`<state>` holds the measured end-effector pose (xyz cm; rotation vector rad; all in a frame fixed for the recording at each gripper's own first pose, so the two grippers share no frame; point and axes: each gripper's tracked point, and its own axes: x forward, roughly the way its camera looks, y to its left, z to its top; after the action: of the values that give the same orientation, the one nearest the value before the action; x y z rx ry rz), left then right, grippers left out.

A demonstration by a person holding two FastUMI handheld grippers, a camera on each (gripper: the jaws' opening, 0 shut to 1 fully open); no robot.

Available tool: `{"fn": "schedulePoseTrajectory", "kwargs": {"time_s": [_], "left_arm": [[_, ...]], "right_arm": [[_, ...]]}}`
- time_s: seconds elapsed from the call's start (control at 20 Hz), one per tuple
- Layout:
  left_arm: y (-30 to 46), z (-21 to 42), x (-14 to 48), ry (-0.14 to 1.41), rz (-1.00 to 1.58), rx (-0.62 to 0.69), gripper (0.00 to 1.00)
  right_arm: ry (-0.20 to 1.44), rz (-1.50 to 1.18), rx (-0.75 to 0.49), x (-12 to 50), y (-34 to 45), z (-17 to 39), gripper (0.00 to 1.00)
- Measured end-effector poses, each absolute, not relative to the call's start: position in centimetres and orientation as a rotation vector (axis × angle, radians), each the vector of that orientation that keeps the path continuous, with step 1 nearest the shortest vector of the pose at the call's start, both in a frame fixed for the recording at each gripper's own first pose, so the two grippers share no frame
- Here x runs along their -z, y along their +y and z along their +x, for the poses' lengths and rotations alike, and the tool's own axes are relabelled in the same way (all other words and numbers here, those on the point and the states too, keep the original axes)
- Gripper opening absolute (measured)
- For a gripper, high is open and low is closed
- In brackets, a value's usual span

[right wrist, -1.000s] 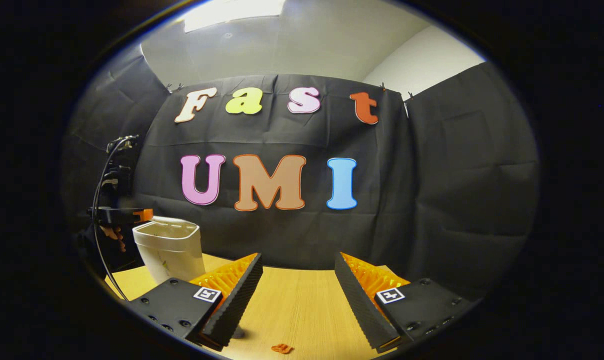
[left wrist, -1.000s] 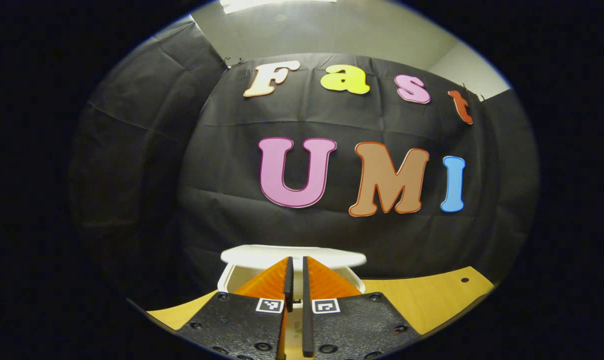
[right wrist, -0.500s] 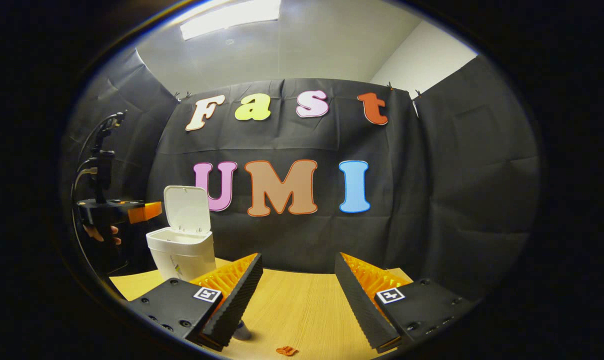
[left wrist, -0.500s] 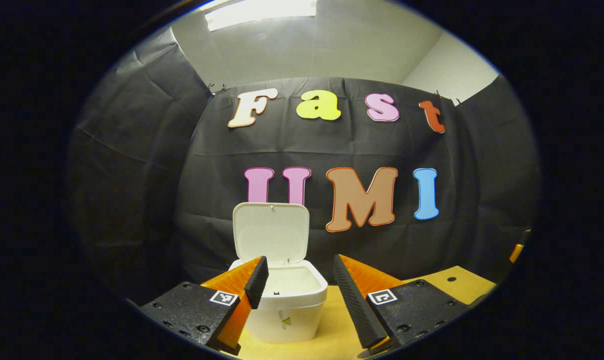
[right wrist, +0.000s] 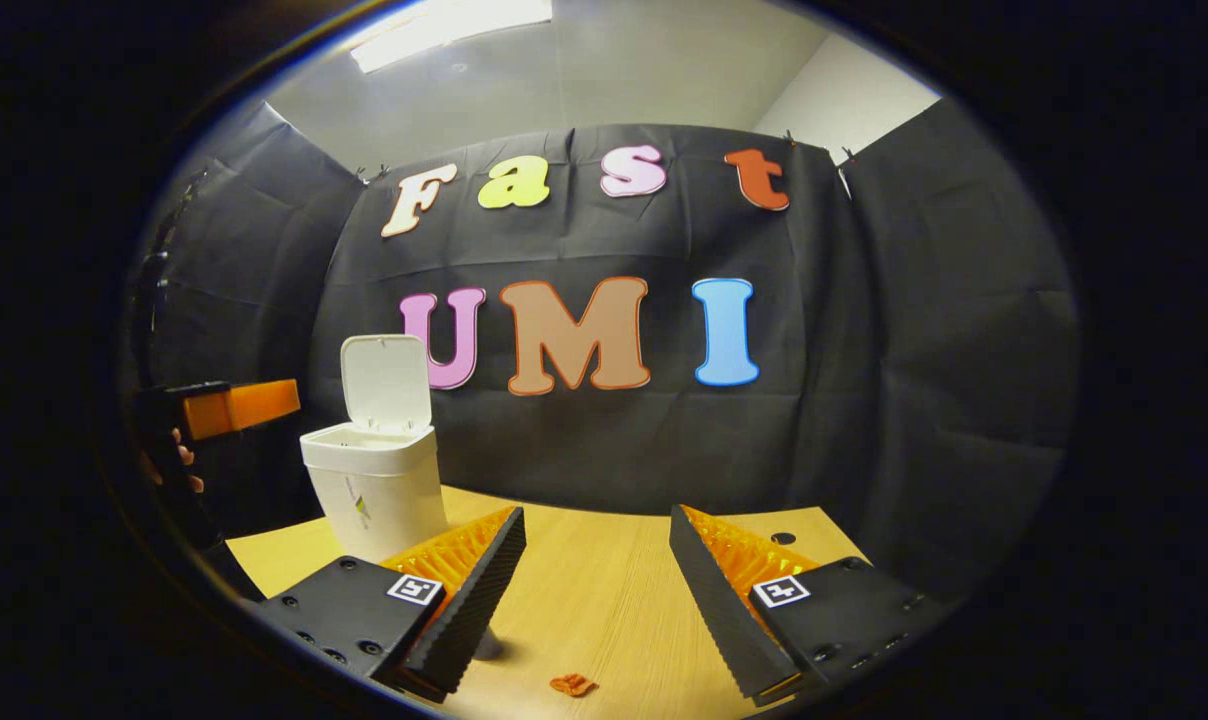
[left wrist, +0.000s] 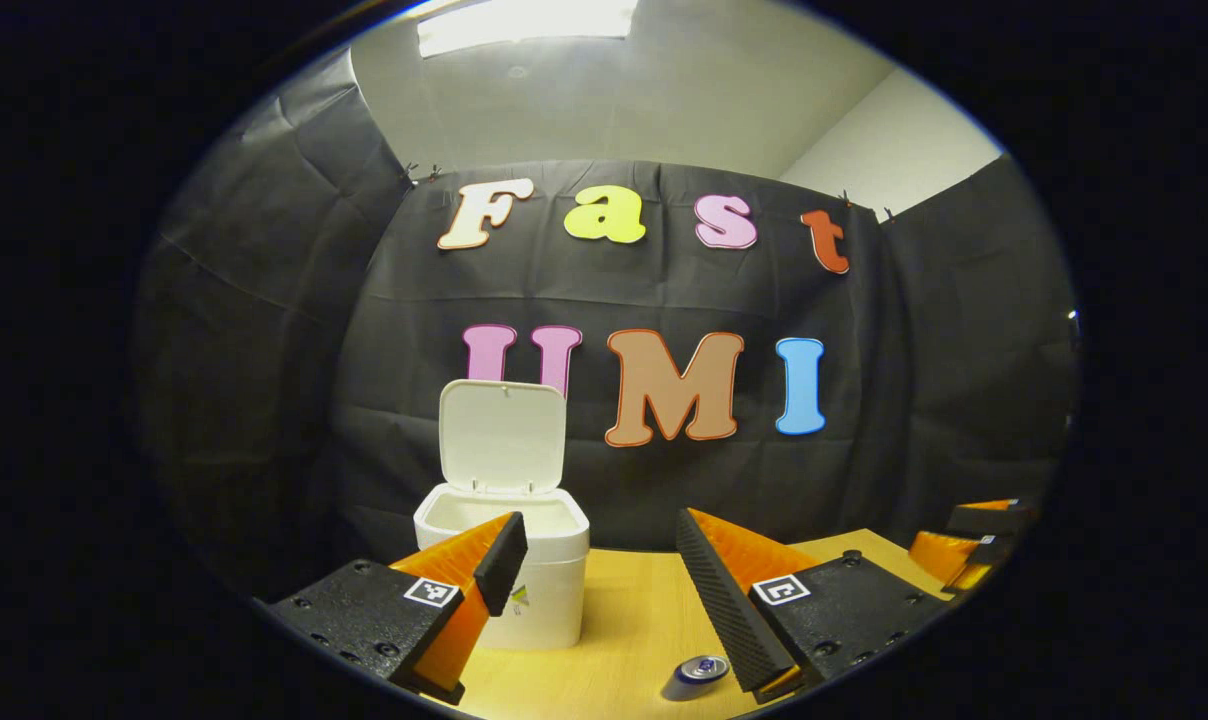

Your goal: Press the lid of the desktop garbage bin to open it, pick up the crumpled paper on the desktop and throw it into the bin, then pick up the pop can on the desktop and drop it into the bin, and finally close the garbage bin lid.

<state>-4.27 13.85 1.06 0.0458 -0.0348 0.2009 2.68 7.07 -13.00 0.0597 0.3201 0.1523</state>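
Observation:
The white desktop bin stands on the wooden table with its lid swung upright and open. My left gripper is open and empty, held back from the bin and a little to its right. The pop can stands on the table by its right finger, only its top showing. In the right gripper view the bin is at the left with its lid up. My right gripper is open and empty over the table. A small orange crumpled scrap, possibly the paper, lies below it.
The wooden table has a small round hole toward its back right. Black cloth walls close the booth behind and on both sides. A hand holds the other gripper at the left edge, beside the bin.
The bin lid has swung from nearly shut to upright. My left gripper has gone from shut to open and drawn back from the bin. The right gripper has tilted slightly downward.

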Motion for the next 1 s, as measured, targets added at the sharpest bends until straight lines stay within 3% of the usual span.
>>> {"fn": "schedulePoseTrajectory", "kwargs": {"time_s": [1.0], "left_arm": [[15.7, -7.0, 0.0, 0.041, 0.096, -0.264, 0.92]], "right_arm": [[0.838, -0.101, -0.276, 38.0, 10.1, -1.1, 1.0]]}}
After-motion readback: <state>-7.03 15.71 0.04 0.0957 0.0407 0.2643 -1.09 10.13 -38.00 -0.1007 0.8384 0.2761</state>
